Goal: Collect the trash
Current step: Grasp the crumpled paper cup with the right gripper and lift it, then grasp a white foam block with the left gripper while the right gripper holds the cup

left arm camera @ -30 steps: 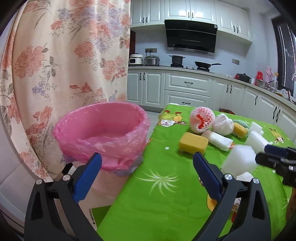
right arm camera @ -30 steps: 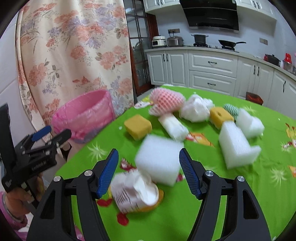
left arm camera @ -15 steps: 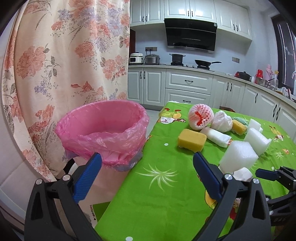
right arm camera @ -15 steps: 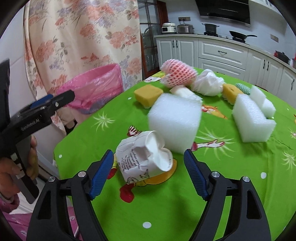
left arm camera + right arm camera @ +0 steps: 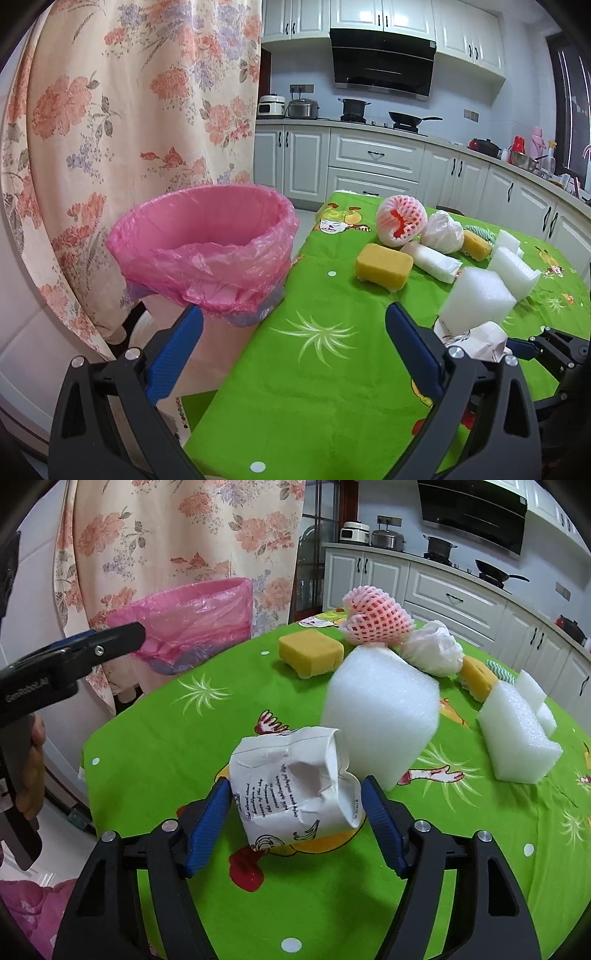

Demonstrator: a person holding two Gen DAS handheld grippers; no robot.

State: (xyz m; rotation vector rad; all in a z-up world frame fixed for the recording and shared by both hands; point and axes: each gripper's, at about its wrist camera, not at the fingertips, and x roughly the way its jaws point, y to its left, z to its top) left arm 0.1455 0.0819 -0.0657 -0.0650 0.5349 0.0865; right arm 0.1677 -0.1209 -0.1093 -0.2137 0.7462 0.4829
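A: Target is the crumpled paper cup [image 5: 295,786], lying on its side at the near edge of the green tablecloth [image 5: 461,886], open end to the right, just in front of the big white foam block [image 5: 380,716].

B: Right gripper [image 5: 295,805]?

A: Straddles the cup, one blue pad on each flank. Jaws have just been closing with the cup between them. Left pad looks at the paper, right pad looks a hair off, so I judge no firm hold yet.

B: Why that angle?

A: Pitched down over the cup so the pads meet its soft sides; a squeeze should crush it a bit and grip.

B: Left gripper [image 5: 293,332]?

A: Jaws wide, nothing in them, parked by the pink-lined trash bin [image 5: 207,251] off the table's left edge. Probably just waiting near the drop point.

B: View differences?

A: Right wrist view shows the pad-to-cup gaps and the hand [image 5: 31,768] on the left tool. Left wrist view shows the bin's open mouth and only a sliver of the cup [image 5: 480,336] behind its own finger. Farther back: yellow sponge [image 5: 310,651], netted fruit [image 5: 373,616].
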